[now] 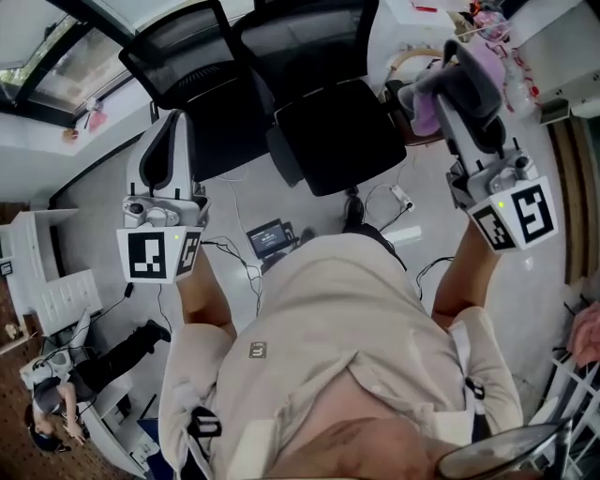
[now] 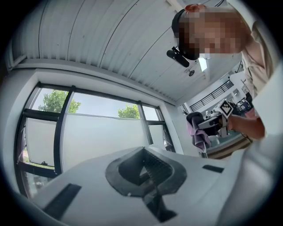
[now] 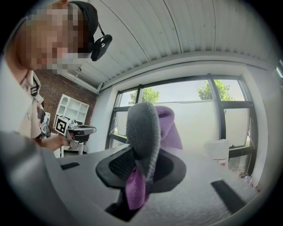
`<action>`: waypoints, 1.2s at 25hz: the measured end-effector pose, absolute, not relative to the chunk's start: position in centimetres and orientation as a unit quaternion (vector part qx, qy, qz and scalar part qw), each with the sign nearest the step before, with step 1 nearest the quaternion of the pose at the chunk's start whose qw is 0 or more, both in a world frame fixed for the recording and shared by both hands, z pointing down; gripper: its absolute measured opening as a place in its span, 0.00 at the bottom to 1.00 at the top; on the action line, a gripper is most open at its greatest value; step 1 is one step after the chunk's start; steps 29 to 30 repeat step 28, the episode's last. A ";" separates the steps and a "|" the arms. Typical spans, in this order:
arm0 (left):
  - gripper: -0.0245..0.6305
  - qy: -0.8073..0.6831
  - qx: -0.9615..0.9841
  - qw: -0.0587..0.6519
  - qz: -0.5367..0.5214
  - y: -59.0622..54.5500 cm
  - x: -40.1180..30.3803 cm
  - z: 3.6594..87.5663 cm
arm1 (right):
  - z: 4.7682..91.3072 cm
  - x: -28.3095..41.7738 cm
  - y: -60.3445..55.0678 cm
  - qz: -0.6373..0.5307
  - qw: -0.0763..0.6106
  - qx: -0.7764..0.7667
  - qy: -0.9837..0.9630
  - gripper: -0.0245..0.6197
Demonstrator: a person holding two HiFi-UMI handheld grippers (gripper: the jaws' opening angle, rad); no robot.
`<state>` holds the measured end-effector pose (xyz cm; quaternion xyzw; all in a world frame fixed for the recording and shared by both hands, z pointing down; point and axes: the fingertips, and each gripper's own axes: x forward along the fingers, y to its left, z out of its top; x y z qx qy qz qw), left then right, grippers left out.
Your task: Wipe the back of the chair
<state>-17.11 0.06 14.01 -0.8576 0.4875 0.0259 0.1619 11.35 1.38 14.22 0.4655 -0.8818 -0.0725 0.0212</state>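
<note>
Two black mesh office chairs stand just ahead of me: the left one's back (image 1: 178, 56), the right one's seat (image 1: 342, 136). My right gripper (image 1: 455, 70) is raised at the right, beside the right chair and apart from it. It is shut on a purple cloth (image 1: 427, 108) that hangs from its jaws (image 3: 170, 126). My left gripper (image 1: 167, 131) is held up at the left, close to the left chair, with nothing in it. Its jaws look closed together (image 2: 143, 170). Each gripper view points up at the ceiling and windows, so neither shows a chair.
Cables, a power strip (image 1: 403, 199) and a small dark device (image 1: 267, 236) lie on the grey floor under the chairs. A white shelf unit (image 1: 56, 291) stands at the left, a cluttered table (image 1: 487, 23) at the upper right. Another person (image 1: 56, 403) is at the lower left.
</note>
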 end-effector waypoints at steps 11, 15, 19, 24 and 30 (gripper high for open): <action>0.05 0.484 -0.862 0.148 0.023 -0.4 -18.3 14.9 | 15.9 10.2 3.3 -0.052 0.043 0.461 -0.885 0.13; 0.05 0.488 -0.861 0.141 0.023 -0.3 -19.1 15.8 | 17.2 9.6 3.1 -0.042 0.049 0.460 -0.885 0.13; 0.05 0.493 -0.859 0.135 0.022 -0.4 -20.0 16.4 | 17.7 8.8 2.6 -0.036 0.052 0.456 -0.888 0.13; 0.05 0.497 -0.858 0.131 0.023 -0.8 -20.7 16.9 | 18.3 7.7 1.8 -0.031 0.058 0.448 -0.892 0.13; 0.05 0.497 -0.858 0.128 0.024 -1.2 -21.1 17.1 | 18.5 7.3 1.3 -0.029 0.060 0.446 -0.892 0.13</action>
